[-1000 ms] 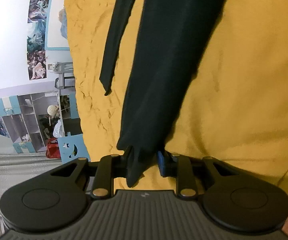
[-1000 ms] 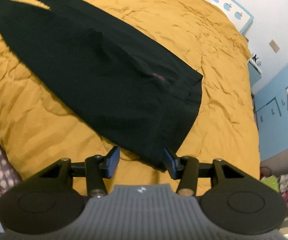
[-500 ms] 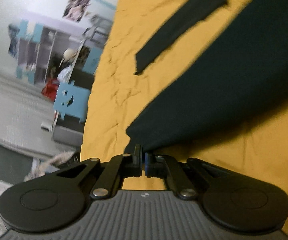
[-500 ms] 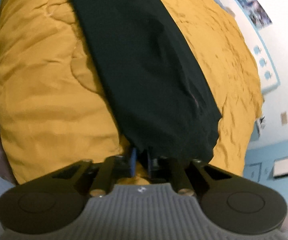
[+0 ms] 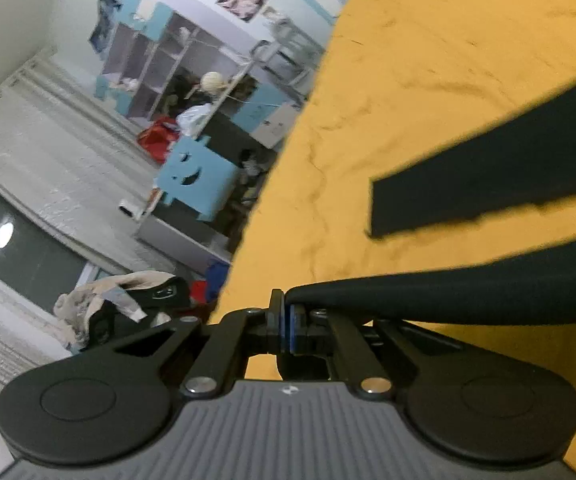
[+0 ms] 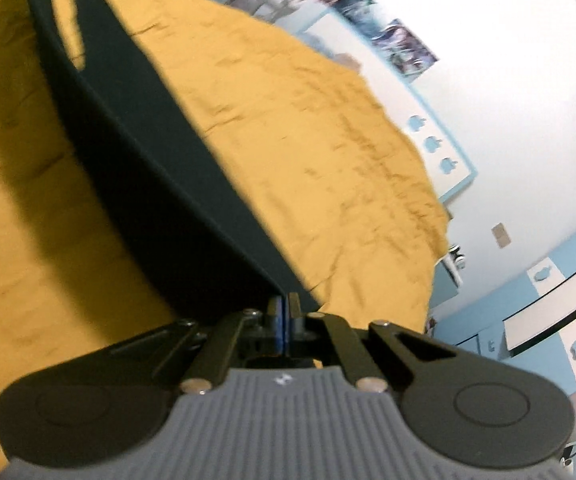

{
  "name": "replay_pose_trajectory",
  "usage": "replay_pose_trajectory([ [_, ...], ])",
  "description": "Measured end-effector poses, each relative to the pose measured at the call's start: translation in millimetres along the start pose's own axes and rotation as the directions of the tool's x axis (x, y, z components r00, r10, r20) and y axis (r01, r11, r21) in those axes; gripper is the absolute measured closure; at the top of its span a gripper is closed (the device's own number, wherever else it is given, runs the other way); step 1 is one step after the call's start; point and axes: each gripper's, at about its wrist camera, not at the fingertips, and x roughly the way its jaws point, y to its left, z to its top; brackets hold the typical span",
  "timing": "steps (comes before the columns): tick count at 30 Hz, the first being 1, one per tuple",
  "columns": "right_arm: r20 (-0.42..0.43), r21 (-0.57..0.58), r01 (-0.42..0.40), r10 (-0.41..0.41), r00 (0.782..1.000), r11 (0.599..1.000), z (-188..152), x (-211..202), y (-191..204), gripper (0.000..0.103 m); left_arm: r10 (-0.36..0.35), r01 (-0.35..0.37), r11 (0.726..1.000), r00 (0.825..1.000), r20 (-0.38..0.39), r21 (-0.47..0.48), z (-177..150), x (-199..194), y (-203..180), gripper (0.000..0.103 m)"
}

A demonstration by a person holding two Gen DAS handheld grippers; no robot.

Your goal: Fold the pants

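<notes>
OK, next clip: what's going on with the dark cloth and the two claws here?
A person is folding black pants on a bed with a yellow cover, one claw in each hand. The left claw and right claw are each shut on an edge of the pants, holding part of them raised off the cover. One narrow leg end lies flat.

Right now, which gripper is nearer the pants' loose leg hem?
Left. The left gripper grips the pants close beside that hem; the right gripper grips the opposite end, far off.

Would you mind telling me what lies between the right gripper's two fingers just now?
A corner of the dark fabric pants is pinched in the right gripper, as the right wrist view shows.
</notes>
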Motion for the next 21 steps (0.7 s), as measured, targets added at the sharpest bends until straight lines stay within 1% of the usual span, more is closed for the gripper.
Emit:
replay_pose_trajectory([
  [5, -0.010, 0.071, 0.008, -0.008, 1.000, 0.997, 28.5, 59.3, -43.7, 0.103, 0.034, -0.036, 0.998, 0.999, -0.032, -0.050, 52.7, 19.8, 4.9, 0.101],
  [9, -0.035, 0.108, -0.025, 0.029, 0.999, 0.994, 43.3, 116.3, -61.9, 0.103, 0.040, -0.042, 0.998, 0.997, -0.068, -0.036, 87.5, 47.5, -12.5, 0.101],
  [12, -0.069, 0.127, -0.056, 0.065, 0.995, 0.990, 50.6, 166.4, -63.5, 0.103, 0.050, -0.048, 0.999, 0.995, -0.089, 0.017, 103.1, 71.1, -35.1, 0.101],
  [16, -0.122, 0.146, -0.102, 0.120, 0.985, 0.984, 50.7, 217.6, -57.2, 0.103, 0.069, -0.057, 0.992, 0.992, -0.107, 0.109, 115.2, 102.0, -71.2, 0.101],
  [21, -0.198, 0.179, -0.169, 0.204, 0.959, 0.969, 42.8, 272.4, -44.6, 0.103, 0.069, -0.041, 0.980, 0.988, -0.138, 0.196, 123.0, 132.9, -108.0, 0.101],
])
